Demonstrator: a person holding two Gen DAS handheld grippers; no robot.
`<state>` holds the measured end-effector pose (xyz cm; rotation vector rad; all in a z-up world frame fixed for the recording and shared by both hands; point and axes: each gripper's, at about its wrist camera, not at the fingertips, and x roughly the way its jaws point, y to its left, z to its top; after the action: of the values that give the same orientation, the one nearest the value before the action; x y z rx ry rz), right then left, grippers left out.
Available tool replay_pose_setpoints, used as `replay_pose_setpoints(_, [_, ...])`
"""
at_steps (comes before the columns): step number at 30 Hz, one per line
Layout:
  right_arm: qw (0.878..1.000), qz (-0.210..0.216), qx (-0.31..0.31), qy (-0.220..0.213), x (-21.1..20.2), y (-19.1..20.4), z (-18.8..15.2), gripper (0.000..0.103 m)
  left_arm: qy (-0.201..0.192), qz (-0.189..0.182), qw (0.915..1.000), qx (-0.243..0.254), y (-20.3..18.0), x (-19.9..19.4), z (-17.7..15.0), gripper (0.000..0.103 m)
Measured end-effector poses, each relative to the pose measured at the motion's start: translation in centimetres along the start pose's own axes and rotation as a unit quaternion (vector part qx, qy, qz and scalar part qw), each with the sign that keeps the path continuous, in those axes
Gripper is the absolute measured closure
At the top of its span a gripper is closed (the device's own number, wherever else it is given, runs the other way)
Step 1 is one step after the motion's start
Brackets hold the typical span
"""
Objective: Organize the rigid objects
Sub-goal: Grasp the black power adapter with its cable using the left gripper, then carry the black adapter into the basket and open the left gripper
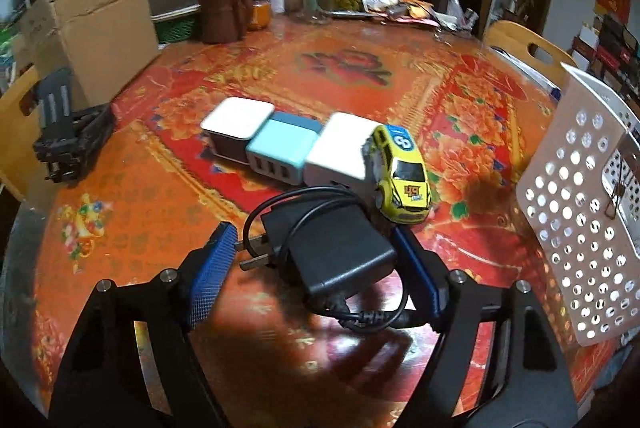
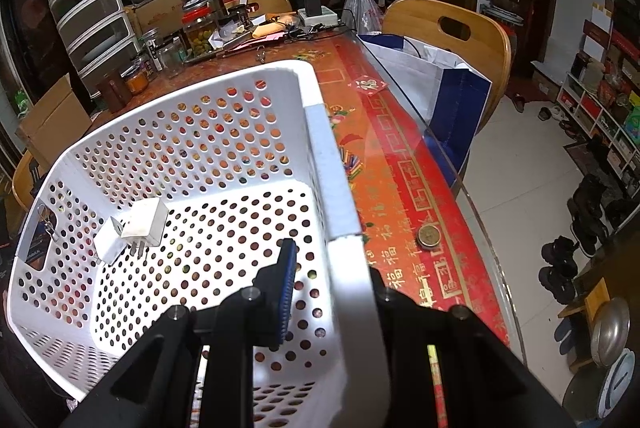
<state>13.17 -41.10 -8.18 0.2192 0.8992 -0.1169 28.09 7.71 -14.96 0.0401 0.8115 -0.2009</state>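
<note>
**Left tongs over black charger, right tongs clamped on basket wall**

Left gripper point(image 1: 316, 268) sits around the black charger point(image 1: 336, 256) w/ its cable looped on top. Blue pads either side: the right one looks to touch the charger's corner, the left one stands off by the plug prongs, so no firm squeeze. Charger lies on the red floral tablecloth point(image 1: 160, 195), just in front of a yellow toy car point(image 1: 402, 173) and a row of 3 cube chargers point(image 1: 280, 147).

Right gripper point(image 2: 332, 288): jaws narrow, pinching the white basket point(image 2: 192, 147) by its right wall. Inside the basket, 2 white plug adapters point(image 2: 132, 228) lie near the left side, touching each other. A coin point(image 2: 429, 236) lies on the cloth right of the basket.
</note>
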Motion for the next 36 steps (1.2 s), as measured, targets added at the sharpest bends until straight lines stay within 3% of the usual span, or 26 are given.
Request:
replay_pose_setpoints(8, [1.000, 0.000, -0.002, -0.001, 0.0, 0.1, 0.0, 0.082, -0.036, 0.030, 0.9987, -0.020, 1.1, -3.1, -1.1, 0.026])
replay_pose_setpoints(20, [1.000, 0.000, -0.009, -0.006, -0.1, 0.2, 0.0, 0.082, -0.081, 0.138, 0.9871, -0.002, -0.2, -8.7, -1.0, 0.026])
replay_pose_setpoints(27, [1.000, 0.006, -0.016, -0.015, -0.2, 0.1, 0.0, 0.082, -0.100, 0.175, 0.9790, 0.027, -4.0, -12.6, 1.1, 0.026])
replay_pose_setpoints(36, [0.999, 0.018, -0.020, -0.021, -0.3, 0.1, -0.1, 0.082, -0.117, 0.184, 0.9720, 0.086, -11.7, -16.2, 3.6, 0.026])
